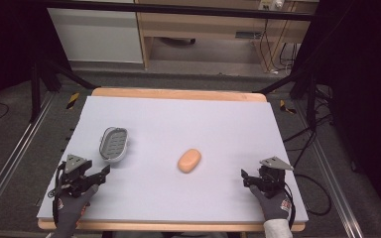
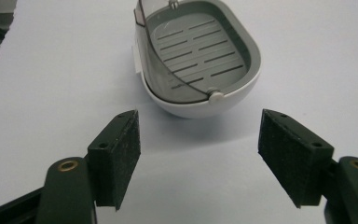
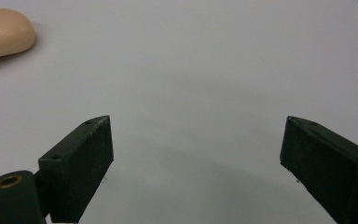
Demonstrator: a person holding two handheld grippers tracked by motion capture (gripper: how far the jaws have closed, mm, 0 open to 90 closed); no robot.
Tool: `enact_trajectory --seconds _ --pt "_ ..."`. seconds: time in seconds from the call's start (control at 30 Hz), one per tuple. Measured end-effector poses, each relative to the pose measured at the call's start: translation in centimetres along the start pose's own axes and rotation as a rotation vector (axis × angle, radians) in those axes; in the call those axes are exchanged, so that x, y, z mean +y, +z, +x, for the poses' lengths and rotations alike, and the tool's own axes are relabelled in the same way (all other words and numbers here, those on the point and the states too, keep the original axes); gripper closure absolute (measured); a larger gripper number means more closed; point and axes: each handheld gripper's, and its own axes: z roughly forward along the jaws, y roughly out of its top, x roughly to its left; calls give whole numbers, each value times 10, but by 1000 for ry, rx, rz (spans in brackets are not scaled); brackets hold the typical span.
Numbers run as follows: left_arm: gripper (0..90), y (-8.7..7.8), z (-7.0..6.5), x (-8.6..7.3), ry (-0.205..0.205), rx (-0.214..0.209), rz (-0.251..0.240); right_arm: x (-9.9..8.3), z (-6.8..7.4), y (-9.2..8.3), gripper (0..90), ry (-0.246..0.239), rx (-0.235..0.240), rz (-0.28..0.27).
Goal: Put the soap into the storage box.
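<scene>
Soap (image 1: 189,160): peach oval bar, lying flat on the mat (image 1: 188,124), right of the dish and a little nearer the person; in the right gripper view (image 3: 2,32) it sits off to the upper left. Judged stiff, light, smooth and likely slippery (rounded ends give pads little purchase); best taken across the short width at mid-length, jaws low.

Dish (image 1: 113,144): grey oval soap dish, slatted floor, clear lid hinged up at its rim (image 2: 200,56). Judged light hard plastic, liable to slide if nudged; hold by the side walls.

Left gripper (image 1: 101,174): just nearer the person than the dish, jaws wide apart, nothing held.

Right gripper (image 1: 246,177): well right of the dish, beyond the soap, jaws wide apart, nothing held
</scene>
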Motion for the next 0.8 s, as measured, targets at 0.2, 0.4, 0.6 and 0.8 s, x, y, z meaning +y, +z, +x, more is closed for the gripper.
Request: enact_trajectory --seconds 0.2,0.4,0.6,0.8 --pt "302 -5 -8 5 0 -15 -21 -2 -1 -3 127 14 15 -2" --pt "302 -5 -16 7 15 -29 -29 -3 1 -2 133 11 15 -3" --pt "302 -5 -28 10 35 -57 -25 -4 3 -2 132 -7 7 -2" --pt "302 -3 -37 12 56 -68 -21 -4 4 -2 132 1 20 -4"
